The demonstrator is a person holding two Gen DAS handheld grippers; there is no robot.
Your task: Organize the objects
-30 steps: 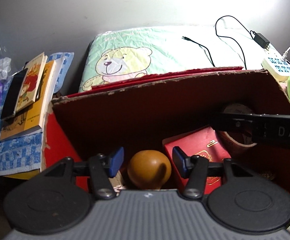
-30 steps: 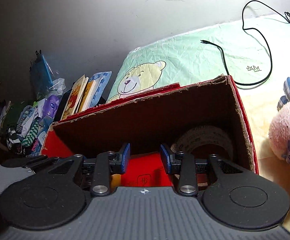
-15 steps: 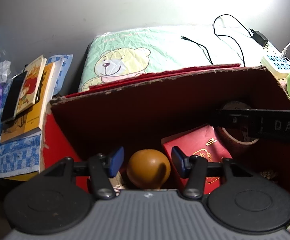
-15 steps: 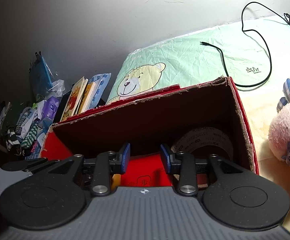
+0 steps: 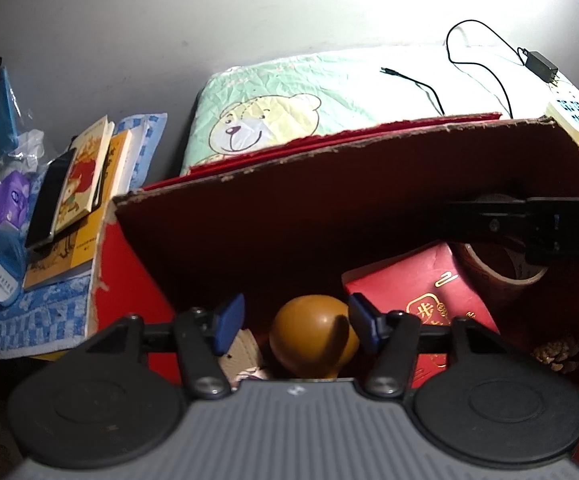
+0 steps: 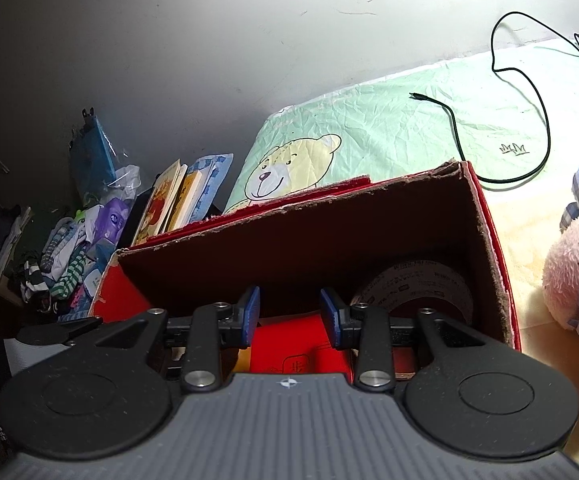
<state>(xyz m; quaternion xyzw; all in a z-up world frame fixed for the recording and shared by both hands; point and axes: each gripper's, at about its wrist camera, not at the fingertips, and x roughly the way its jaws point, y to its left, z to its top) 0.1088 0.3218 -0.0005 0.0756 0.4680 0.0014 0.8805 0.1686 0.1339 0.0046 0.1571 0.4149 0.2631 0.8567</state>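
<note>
An open red cardboard box (image 5: 137,264) holds an orange-brown ball (image 5: 309,334), a red packet with gold print (image 5: 417,292), a roll of tape (image 5: 497,268) and a pine cone (image 5: 557,354). My left gripper (image 5: 295,322) hangs open over the box's near left part. The ball lies below and between its blue pads, and the pads do not press on it. My right gripper (image 6: 291,316) is open over the red packet (image 6: 297,360), with the tape roll (image 6: 417,284) to its right. Its black body (image 5: 529,224) crosses the right side of the left wrist view.
The box (image 6: 485,240) stands on a bed with a green bear-print pillow (image 5: 289,108). A black cable (image 6: 529,120) and a power strip (image 5: 577,112) lie behind it. A pink plush (image 6: 577,292) sits to the right. Books (image 5: 85,184) and clutter (image 6: 73,260) are piled to the left.
In the left wrist view the right gripper's black body has slid up and to the right. Both grippers stay open and the box's contents have not moved.
</note>
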